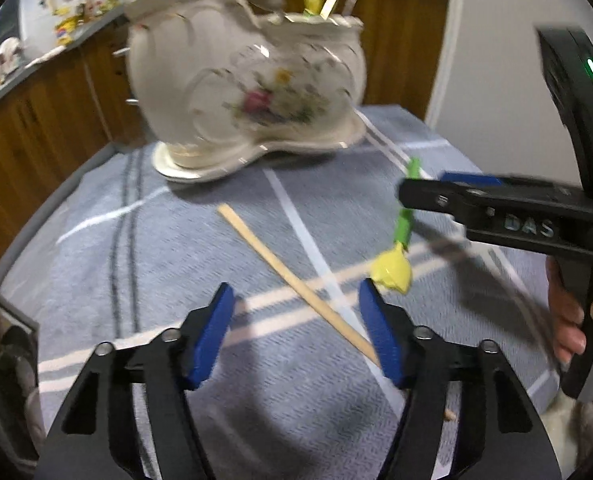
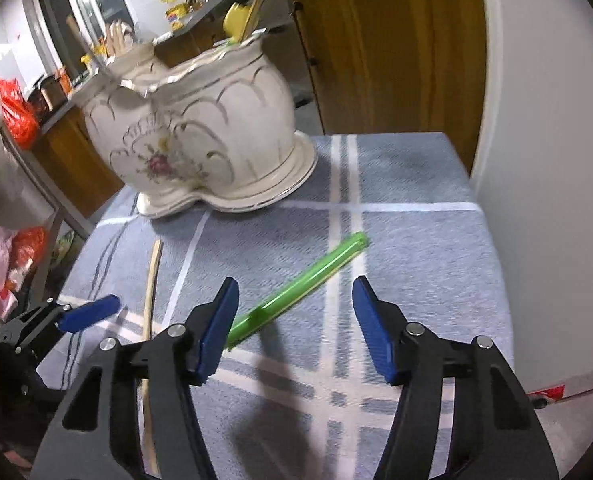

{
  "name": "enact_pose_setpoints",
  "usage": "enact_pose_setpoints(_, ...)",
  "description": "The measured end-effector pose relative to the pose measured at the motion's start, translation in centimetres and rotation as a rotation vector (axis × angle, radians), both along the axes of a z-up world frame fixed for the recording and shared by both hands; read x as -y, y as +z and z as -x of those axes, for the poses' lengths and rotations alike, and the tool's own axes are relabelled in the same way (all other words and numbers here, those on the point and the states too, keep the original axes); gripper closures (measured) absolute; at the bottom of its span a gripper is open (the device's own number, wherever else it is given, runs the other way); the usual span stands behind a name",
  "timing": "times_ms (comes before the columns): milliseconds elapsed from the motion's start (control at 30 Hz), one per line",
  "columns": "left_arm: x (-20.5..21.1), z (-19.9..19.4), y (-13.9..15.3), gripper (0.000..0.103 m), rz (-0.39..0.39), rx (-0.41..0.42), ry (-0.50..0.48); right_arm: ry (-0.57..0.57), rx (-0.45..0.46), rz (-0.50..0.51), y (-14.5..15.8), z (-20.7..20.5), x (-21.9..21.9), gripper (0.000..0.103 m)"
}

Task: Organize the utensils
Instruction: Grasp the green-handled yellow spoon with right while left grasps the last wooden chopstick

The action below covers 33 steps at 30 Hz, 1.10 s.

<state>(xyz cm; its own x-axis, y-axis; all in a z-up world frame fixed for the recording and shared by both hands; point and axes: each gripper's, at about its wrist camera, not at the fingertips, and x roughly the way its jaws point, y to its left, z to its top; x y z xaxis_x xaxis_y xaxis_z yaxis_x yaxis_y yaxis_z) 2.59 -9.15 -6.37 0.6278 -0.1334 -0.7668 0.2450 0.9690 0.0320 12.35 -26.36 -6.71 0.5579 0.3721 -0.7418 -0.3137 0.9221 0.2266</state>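
A cream floral ceramic utensil holder (image 1: 248, 84) stands at the far end of the table, also in the right wrist view (image 2: 200, 140), with several utensils inside. A wooden chopstick (image 1: 296, 280) lies on the cloth, its near end between my open left gripper's (image 1: 296, 332) fingers. A green-handled spoon with a yellow bowl (image 1: 396, 252) lies to the right; its handle (image 2: 296, 288) lies between my open right gripper's (image 2: 292, 324) fingers. The right gripper (image 1: 416, 192) hovers over the handle. Both grippers are empty.
The table is covered by a blue-grey cloth with white stripes (image 2: 416, 240). Wooden cabinets (image 1: 36, 128) and a cluttered counter stand to the left. A white wall (image 2: 544, 120) borders the right edge. The left gripper's fingertip (image 2: 92, 312) shows left.
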Motion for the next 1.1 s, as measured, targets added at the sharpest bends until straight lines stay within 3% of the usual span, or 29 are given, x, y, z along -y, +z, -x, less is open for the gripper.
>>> enact_pose_setpoints(100, 0.0, -0.1, 0.0, 0.057, -0.002, 0.001, -0.045, 0.009, 0.011, 0.064, 0.0, -0.2, -1.0, 0.05)
enact_pose_setpoints(200, -0.8, -0.5, 0.2, 0.078, -0.001, -0.012, -0.064, 0.024, 0.022, 0.14, 0.0, -0.5, -1.5, 0.071)
enact_pose_setpoints(267, -1.6, -0.7, 0.3, 0.084, 0.01, -0.026, -0.08, 0.044, 0.013, 0.155, 0.1, -0.7, -1.4, 0.082)
enact_pose_setpoints(433, -2.9, -0.8, 0.6, 0.089, -0.005, -0.054, -0.128, 0.162, -0.02, 0.226, 0.5, -0.4, -1.9, 0.094)
enact_pose_setpoints(533, -3.1, -0.3, 0.9, 0.093, -0.034, -0.063, -0.165, 0.253, -0.031, 0.289, 0.7, 1.0, -2.3, 0.094)
enact_pose_setpoints(667, -3.8, 0.6, 1.3, 0.094, -0.074, -0.084, -0.188, 0.292, -0.05, 0.348, 0.9, 2.1, -2.6, 0.093)
enact_pose_setpoints(733, -4.4, 0.6, 1.4, 0.09, -0.056, -0.092, -0.161, 0.289, -0.045, 0.371, 0.8, 2.0, -2.8, 0.09)
enact_pose_setpoints(800, -4.8, 0.3, 1.2, 0.074, -0.058, -0.099, -0.124, 0.293, -0.031, 0.385, 0.8, 2.2, -3.1, 0.091)
enact_pose_setpoints(900, -5.4, -0.1, 1.3, 0.068, -0.041, -0.079, -0.08, 0.293, -0.005, 0.398, 0.7, 3.0, -3.7, 0.094)
enact_pose_setpoints(933, -5.6, -0.1, 1.2, 0.069, -0.036, -0.072, -0.074, 0.295, 0.005, 0.398, 0.7, 3.2, -3.8, 0.094)
enact_pose_setpoints(967, -5.5, -0.3, 1.1, 0.075, -0.04, -0.062, -0.072, 0.295, 0.011, 0.385, 0.7, 3.4, -3.8, 0.094)
enact_pose_setpoints(1000, -5.6, -0.4, 1.1, 0.09, -0.049, -0.055, -0.071, 0.294, 0.013, 0.373, 0.5, 3.6, -3.6, 0.094)
enact_pose_setpoints(1100, -6.3, -0.9, 1.2, 0.093, -0.042, -0.059, -0.067, 0.3, 0.039, 0.33, 1.1, 4.5, -3.2, 0.094)
